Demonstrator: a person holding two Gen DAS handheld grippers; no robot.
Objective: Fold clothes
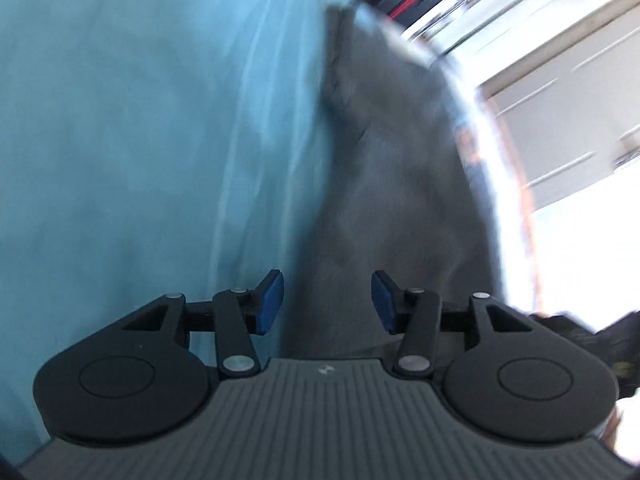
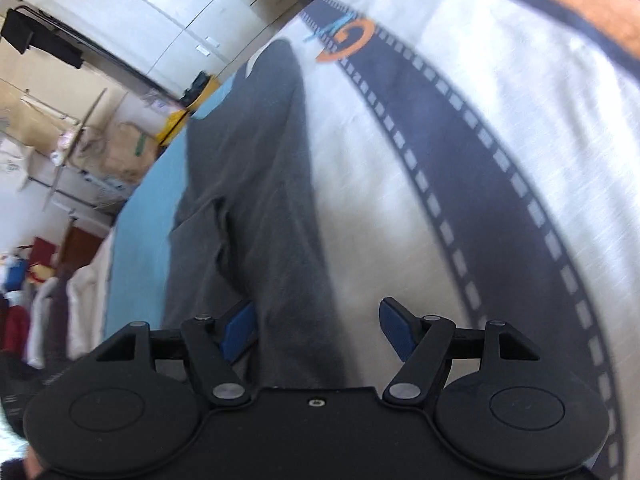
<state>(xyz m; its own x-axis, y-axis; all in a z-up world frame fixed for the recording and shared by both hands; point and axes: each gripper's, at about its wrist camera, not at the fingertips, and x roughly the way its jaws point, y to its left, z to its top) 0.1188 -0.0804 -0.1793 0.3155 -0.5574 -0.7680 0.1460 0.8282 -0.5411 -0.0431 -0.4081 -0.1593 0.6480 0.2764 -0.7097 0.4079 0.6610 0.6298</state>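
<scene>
Straight ahead of both grippers, a grey garment [image 1: 384,168] is lying stretched out on a blue sheet [image 1: 120,140], its long axis running away from the cameras. In the left wrist view the left gripper [image 1: 327,300] is hovering with its jaws spread apart and nothing between the blue pads [image 1: 272,300]; the garment's left edge is passing just inside its left finger, so the cloth is lying mostly ahead and to the right. In the right wrist view the right gripper [image 2: 316,332] is likewise gaping wide and gripping nothing, with the grey garment [image 2: 256,184] running forward from between its fingers and leaning to the left, beside a white printed cloth [image 2: 500,140] spreading to the right. Neither arm is looking clearly nearer; both seem to be poised over the near end. Any coming grasp is probably turning on that near end, each gripper taking its own side. Motion blur is hiding whether the pads are touching cloth.
</scene>
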